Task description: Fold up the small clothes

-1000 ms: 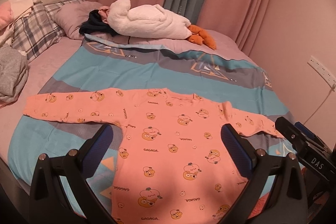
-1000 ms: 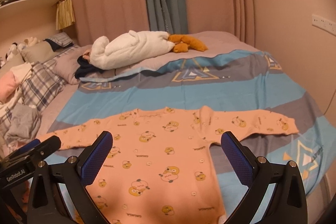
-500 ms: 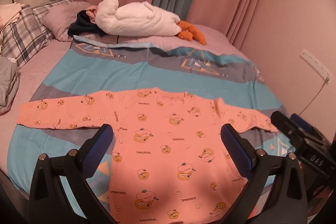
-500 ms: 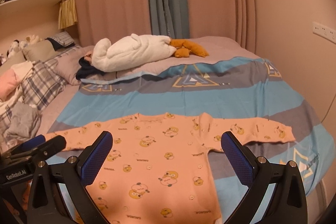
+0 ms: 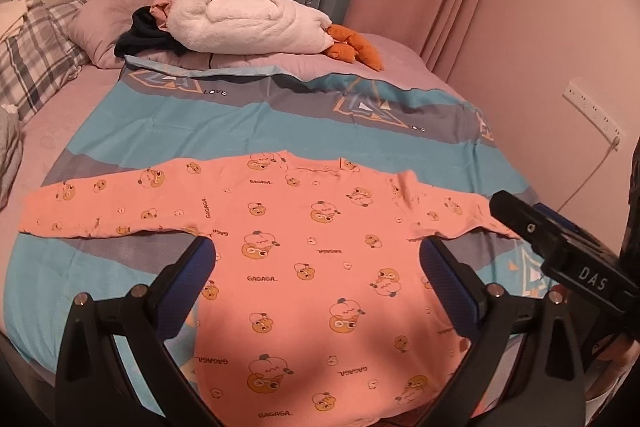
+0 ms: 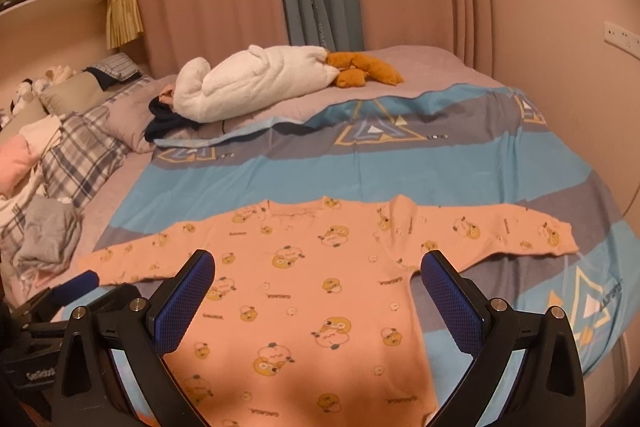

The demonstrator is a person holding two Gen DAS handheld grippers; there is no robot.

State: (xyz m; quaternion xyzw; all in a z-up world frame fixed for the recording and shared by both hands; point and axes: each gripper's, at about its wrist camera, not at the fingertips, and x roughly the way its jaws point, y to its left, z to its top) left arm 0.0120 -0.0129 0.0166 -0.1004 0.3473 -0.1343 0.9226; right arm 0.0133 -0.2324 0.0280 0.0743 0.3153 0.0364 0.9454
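An orange long-sleeved child's top with duck prints lies flat on the blue and grey striped bedspread, both sleeves spread sideways. My left gripper hangs open above the lower body of the top, holding nothing. Beside it, over the right half of the top, my right gripper is open too, with nothing between its blue pads. In the left wrist view the right gripper's body shows at the right edge; the left gripper's body shows at the lower left of the right wrist view.
A white plush goose with orange feet lies across the far side of the bed. Plaid pillows and heaped clothes sit at the left. Curtains and a wall with a power strip bound the right.
Both grippers have drawn back and a little higher from the top, so more of the bed shows. The top has not moved and both stay open.
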